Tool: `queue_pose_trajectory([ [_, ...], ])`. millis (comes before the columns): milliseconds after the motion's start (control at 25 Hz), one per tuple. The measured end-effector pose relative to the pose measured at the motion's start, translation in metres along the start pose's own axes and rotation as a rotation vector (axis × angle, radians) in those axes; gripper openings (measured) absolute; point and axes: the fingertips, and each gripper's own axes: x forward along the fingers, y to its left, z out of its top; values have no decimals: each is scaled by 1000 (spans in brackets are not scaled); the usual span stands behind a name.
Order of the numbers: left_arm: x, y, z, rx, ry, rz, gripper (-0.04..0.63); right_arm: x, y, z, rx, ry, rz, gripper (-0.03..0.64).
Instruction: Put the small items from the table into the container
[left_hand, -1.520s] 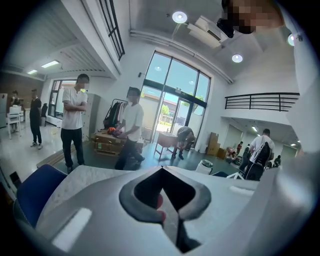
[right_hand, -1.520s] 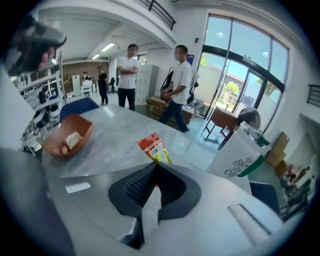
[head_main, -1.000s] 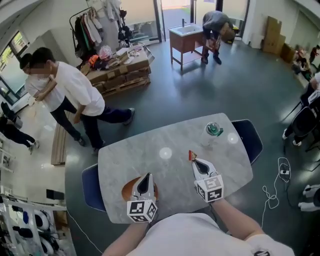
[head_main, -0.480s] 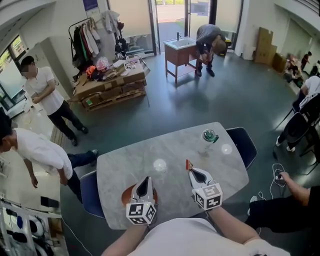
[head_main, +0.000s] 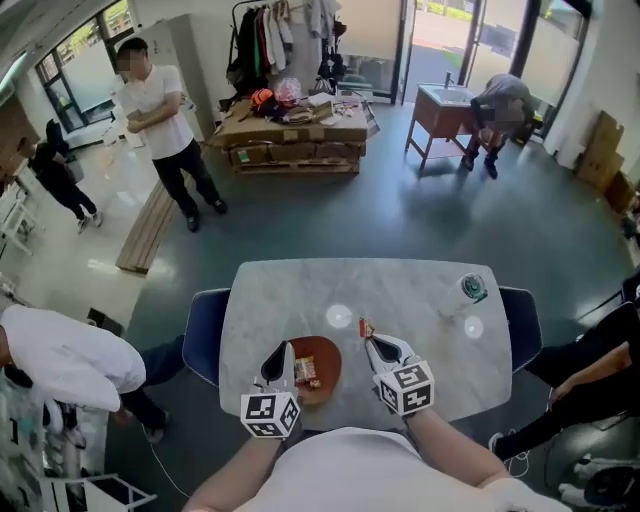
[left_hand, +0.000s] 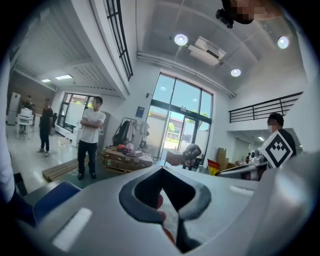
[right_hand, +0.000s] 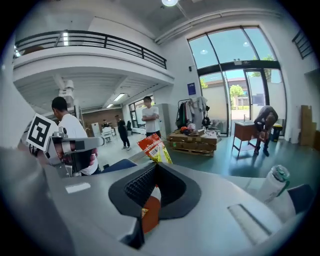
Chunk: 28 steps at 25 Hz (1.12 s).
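Observation:
A brown bowl (head_main: 326, 354) sits near the front edge of the marble table (head_main: 420, 300), with a small wrapped snack (head_main: 307, 373) inside it. My left gripper (head_main: 281, 352) (left_hand: 162, 169) is at the bowl's left rim; its jaws meet at the tip with red-brown rim showing between them. My right gripper (head_main: 370, 342) (right_hand: 156, 167) is shut on a red and yellow snack packet (head_main: 365, 327) (right_hand: 155, 147), which stands up from its tips just right of the bowl.
A clear cup with a green lid (head_main: 471, 290) (right_hand: 274, 182) stands at the table's far right. Blue chairs (head_main: 205, 325) flank the table. A person in white (head_main: 60, 360) bends close at the left, and another sits at the right (head_main: 590, 370).
The view has swung round. Both grippers moved across the table together; the bowl now shows to the right of the left gripper, and the packet is nearer to it. The people nearby have shifted.

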Motion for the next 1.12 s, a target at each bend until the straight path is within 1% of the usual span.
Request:
queue_pose_trajectory([
  [120,-34,37,-4,-32,-10,128,4,22,36,-4,-51,54,112,29],
  [200,-53,59,-7,-48,-9,190,5,35,55,-7,-69,79,157,29],
  [360,-87,99,-15,-68,3,266,5,62,90,-19,-90,133,203,29],
  [480,-110,114,-23,-90,11,319,5,76,107,-40,-120,207,238,29],
  [600,-122,122,-35,-117,21,344,4,91,114,-75,-145,304,257,29],
  [720,-127,131,-51,-131,45,347,5,111,115,-119,-160,400,259,29],
  [840,-136,141,-66,-138,75,349,5,129,118,-164,-177,495,252,29],
  [960,-145,148,-81,-155,99,367,5,144,116,-208,-200,592,241,29],
  [1120,-154,161,-101,-185,124,402,5,164,110,-250,-241,688,224,29],
])
